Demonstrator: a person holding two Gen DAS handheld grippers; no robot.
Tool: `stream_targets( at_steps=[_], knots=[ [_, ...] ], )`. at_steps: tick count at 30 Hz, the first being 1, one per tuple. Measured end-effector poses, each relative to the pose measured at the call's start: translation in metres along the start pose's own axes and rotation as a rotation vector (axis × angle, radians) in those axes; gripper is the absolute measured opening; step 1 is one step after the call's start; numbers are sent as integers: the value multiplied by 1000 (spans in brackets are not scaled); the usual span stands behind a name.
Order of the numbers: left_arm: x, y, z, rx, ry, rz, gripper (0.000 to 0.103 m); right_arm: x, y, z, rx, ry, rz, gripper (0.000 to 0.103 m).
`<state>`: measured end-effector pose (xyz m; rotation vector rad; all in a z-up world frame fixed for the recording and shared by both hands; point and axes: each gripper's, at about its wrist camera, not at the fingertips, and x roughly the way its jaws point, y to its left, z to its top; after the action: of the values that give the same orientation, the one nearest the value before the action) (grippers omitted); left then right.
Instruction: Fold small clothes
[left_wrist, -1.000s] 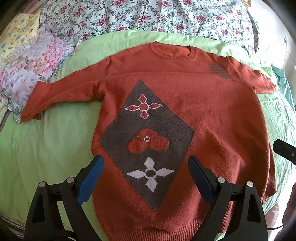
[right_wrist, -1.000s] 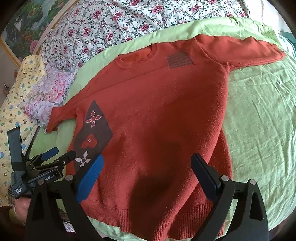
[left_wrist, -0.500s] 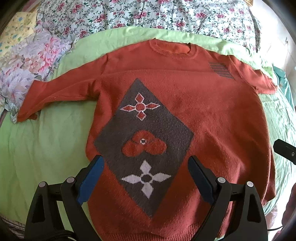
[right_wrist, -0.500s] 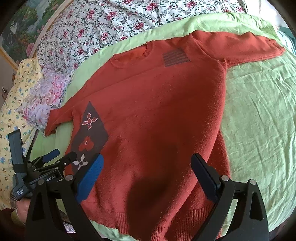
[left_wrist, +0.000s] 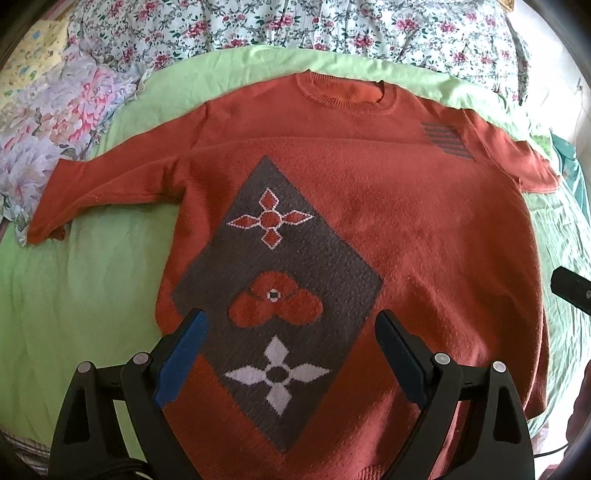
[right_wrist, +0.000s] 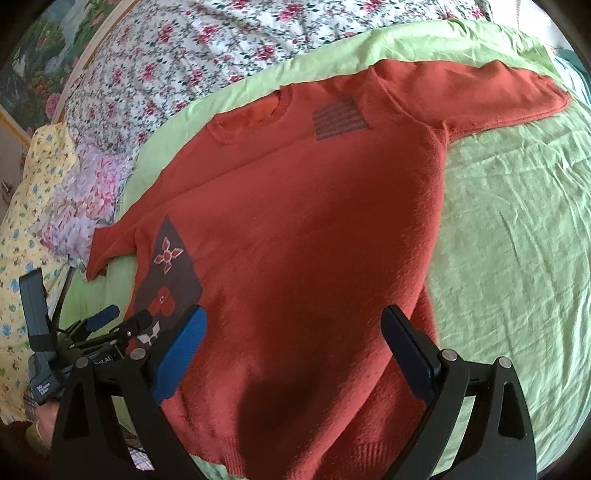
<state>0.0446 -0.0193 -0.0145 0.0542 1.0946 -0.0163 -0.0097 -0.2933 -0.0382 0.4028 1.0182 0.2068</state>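
A rust-red knit sweater (left_wrist: 406, 221) lies flat, front up, on a green sheet (left_wrist: 74, 295), with both sleeves spread sideways. It has a grey diamond panel (left_wrist: 280, 280) with flower motifs and a small striped patch (left_wrist: 447, 140). It also shows in the right wrist view (right_wrist: 314, 240). My left gripper (left_wrist: 288, 332) is open and empty above the lower left of the sweater body. My right gripper (right_wrist: 291, 332) is open and empty above the lower right of the body. The left gripper (right_wrist: 110, 325) shows at the left of the right wrist view.
A floral quilt (left_wrist: 295, 26) lies behind the collar. Flowered pillows (left_wrist: 55, 122) sit by the left sleeve cuff (left_wrist: 44, 229). Bare green sheet (right_wrist: 517, 240) spreads right of the sweater. The right gripper's tip (left_wrist: 572, 288) shows at the right edge.
Both grippers have moved forward over the sweater, so the hem has slid lower in both views. Both stayed open. The sweater has not moved.
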Motion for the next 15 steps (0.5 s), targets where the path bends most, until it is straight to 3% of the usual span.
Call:
stream_targets(
  at_steps=[9, 15],
  knots=[
    [7, -12, 28, -3, -3, 2, 93, -11, -50, 39, 97, -53, -30, 95],
    [16, -21, 64, -12, -15, -10, 93, -21, -113, 86, 219, -122, -66, 95]
  ],
)
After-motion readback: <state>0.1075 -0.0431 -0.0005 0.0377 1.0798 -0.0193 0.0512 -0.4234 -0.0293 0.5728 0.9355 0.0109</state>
